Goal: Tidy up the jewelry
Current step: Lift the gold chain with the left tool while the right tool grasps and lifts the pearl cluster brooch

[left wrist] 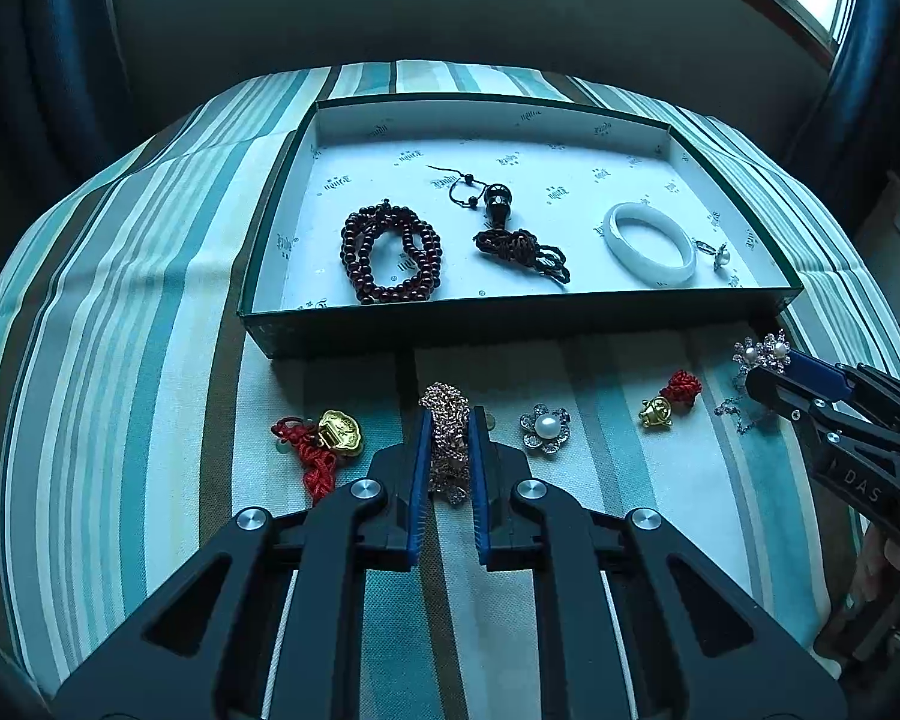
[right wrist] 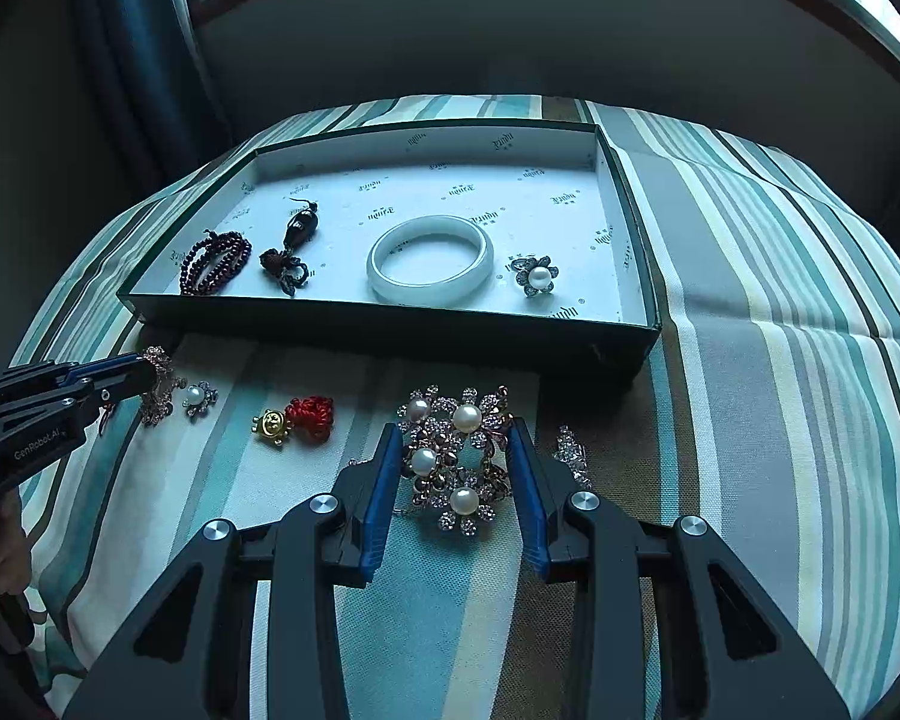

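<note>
My left gripper [left wrist: 448,420] is shut on a rose-gold chain bracelet [left wrist: 447,444] lying on the striped cloth in front of the green box [left wrist: 510,318]. My right gripper [right wrist: 455,438] is shut on a pearl-and-rhinestone flower brooch [right wrist: 456,456], with its jaws against both sides; it also shows in the left wrist view [left wrist: 762,354]. The box holds a dark red bead bracelet [left wrist: 390,252], a dark pendant with cord [left wrist: 510,228], a white bangle [left wrist: 648,243] and a pearl flower ring [right wrist: 535,276].
On the cloth lie a gold lock charm with red knot [left wrist: 330,438], a small pearl flower [left wrist: 546,427], a gold bell with red knot [left wrist: 669,402] and a rhinestone piece [right wrist: 572,453]. A thin chain [left wrist: 741,414] trails below the right gripper.
</note>
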`<state>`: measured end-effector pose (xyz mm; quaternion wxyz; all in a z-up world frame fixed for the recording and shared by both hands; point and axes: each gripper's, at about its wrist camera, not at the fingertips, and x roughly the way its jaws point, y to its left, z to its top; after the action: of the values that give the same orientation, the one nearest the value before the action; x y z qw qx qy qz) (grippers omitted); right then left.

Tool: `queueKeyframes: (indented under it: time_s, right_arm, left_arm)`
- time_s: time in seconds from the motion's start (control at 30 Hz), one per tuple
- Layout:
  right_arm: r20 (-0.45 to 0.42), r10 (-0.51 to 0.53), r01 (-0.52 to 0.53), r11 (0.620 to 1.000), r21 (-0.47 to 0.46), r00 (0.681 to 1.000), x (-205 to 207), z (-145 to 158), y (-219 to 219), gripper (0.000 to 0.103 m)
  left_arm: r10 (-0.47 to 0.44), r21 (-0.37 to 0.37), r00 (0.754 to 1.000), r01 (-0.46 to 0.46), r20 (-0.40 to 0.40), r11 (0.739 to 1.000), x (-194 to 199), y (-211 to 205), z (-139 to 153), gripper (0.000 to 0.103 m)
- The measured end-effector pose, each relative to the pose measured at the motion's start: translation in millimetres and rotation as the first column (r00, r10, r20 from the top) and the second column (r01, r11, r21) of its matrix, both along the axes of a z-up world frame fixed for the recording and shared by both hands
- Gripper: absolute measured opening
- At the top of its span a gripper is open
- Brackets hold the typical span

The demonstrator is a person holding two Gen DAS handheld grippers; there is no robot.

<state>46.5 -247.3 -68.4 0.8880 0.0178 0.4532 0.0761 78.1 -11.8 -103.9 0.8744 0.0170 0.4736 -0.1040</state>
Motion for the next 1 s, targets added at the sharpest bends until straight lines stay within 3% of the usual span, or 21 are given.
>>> queueKeyframes:
  time_s: [0.6,1.0]
  right_arm:
    - [0.143,-0.004,0.004,1.0,-0.002,0.99,-11,60,-1,0.036]
    - [0.247,-0.006,0.006,1.0,0.002,0.969,35,102,-2,0.036]
  left_arm:
    - [0.002,-0.069,0.991,0.007,0.137,0.998,-9,6,63,0.012]
    - [0.008,-0.082,0.971,0.012,0.237,0.997,34,5,106,0.012]
